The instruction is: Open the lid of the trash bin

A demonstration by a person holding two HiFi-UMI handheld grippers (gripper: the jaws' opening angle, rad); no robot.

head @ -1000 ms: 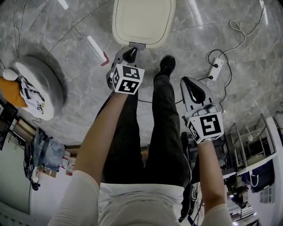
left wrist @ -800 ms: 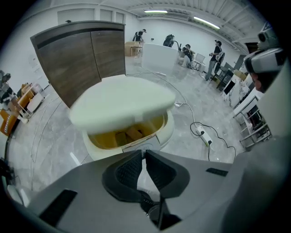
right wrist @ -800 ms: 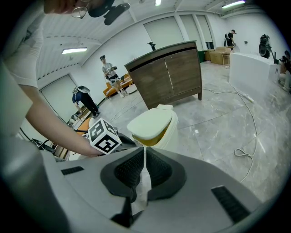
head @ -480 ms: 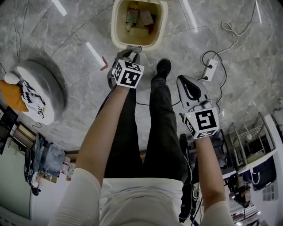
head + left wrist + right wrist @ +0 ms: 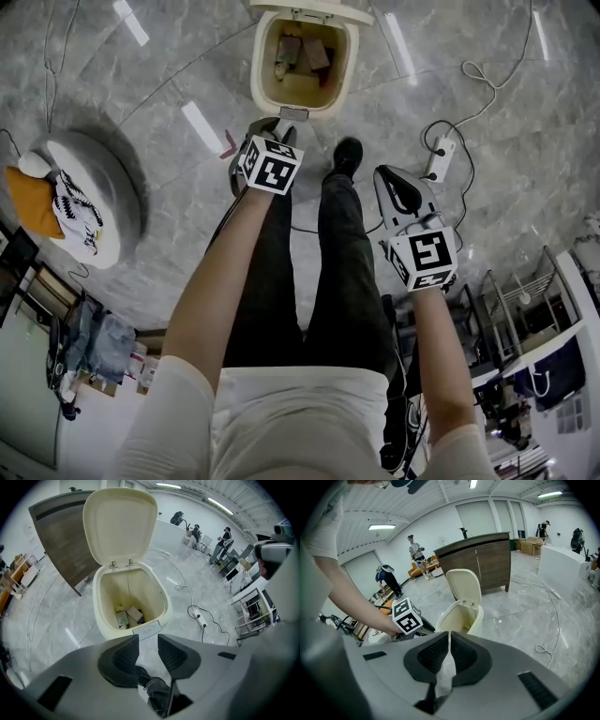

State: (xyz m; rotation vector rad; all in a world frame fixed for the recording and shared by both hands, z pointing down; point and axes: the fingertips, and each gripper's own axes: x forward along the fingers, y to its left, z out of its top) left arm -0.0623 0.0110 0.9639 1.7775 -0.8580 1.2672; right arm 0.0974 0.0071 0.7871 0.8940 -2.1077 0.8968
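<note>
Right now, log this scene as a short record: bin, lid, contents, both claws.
bin: cream trash bin, standing open
lid: lid raised, upright on its rear hinge
contents: cartons and scraps at the bottom
left claw: left claw open, jaws have just been opening, nothing between them, near the bin's front edge
right claw: right claw jaws nearly together, apart from the bin

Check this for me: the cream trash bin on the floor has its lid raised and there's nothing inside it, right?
Not quite. The trash bin does have its lid raised, but it is not empty: rubbish lies at the bottom, as the left gripper view shows.
</note>
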